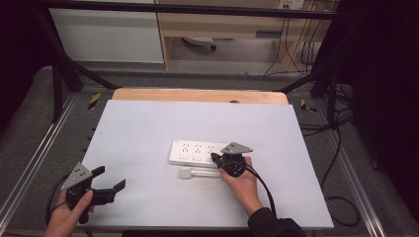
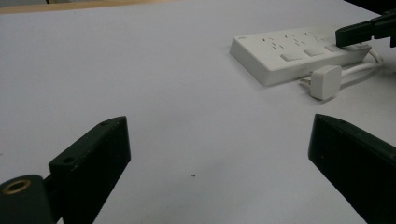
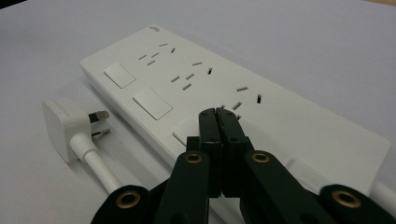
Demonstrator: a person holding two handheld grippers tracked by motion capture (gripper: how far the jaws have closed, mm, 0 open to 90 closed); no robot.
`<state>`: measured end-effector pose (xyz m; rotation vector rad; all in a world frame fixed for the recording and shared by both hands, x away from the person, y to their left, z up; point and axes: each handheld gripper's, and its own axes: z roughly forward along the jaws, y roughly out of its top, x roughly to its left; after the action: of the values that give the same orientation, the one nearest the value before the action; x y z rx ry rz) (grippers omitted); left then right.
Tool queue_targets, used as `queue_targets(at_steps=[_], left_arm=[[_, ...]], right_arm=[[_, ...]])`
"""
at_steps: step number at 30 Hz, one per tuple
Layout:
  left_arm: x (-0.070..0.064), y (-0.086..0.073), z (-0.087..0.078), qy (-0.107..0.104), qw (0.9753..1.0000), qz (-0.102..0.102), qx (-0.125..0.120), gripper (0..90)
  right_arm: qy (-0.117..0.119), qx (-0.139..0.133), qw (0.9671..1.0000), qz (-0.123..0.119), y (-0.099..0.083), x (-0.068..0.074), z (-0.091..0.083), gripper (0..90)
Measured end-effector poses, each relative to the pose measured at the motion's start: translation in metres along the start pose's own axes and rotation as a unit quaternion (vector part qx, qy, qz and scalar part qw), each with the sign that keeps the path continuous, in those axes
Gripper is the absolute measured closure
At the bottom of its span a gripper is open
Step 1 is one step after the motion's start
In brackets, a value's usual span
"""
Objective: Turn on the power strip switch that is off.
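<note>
A white power strip [image 1: 193,151] with three rocker switches lies near the middle of the white table [image 1: 148,128]. Its white plug [image 1: 185,173] and cable lie on the table just in front of it. My right gripper [image 1: 215,158] is shut with nothing between its jaws. Its tips [image 3: 218,115] sit on or just above the right part of the strip [image 3: 210,84], by the nearest switch; contact is unclear. The plug [image 3: 63,128] lies left of the jaws. My left gripper [image 1: 109,178] is open wide near the table's front left, far from the strip [image 2: 289,53].
The table's wooden far edge [image 1: 197,95] borders a metal frame. Cables [image 1: 341,148] trail on the floor to the right. Bare white surface spreads across the left and far parts of the table.
</note>
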<state>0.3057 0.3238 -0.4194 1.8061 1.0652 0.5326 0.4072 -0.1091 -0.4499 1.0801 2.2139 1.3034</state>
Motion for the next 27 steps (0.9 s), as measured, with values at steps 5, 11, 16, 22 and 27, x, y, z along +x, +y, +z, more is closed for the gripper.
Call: queue_targets(at_steps=[5,11,16,22,27], left_arm=[[-0.0001,0.0,-0.0001,0.0,1.0,0.001,0.0,5.7],[0.0,-0.0001,0.0001,0.0,1.0,0.001,0.0,5.7],[-0.0003,-0.0001,0.0001,0.0,1.0,0.001,0.0,5.7],[-0.0003,-0.0002,0.0002,0.0,1.0,0.001,0.001,5.7],[-0.0002,-0.0002,0.0,0.0,1.0,0.001,0.0,5.7]], right_arm=[[0.001,-0.007,1.0,0.0,0.0014,-0.0004,-0.0018,90.0],[0.002,-0.016,0.9999,0.005,0.0035,-0.0013,-0.0049,89.2],[0.003,-0.02,0.9998,0.008,0.0052,-0.0006,-0.0063,88.1],[0.005,-0.022,0.9997,0.01,0.0063,-0.0002,-0.0076,85.9],[0.005,-0.026,0.9996,0.012,0.008,0.0006,-0.0092,83.7]])
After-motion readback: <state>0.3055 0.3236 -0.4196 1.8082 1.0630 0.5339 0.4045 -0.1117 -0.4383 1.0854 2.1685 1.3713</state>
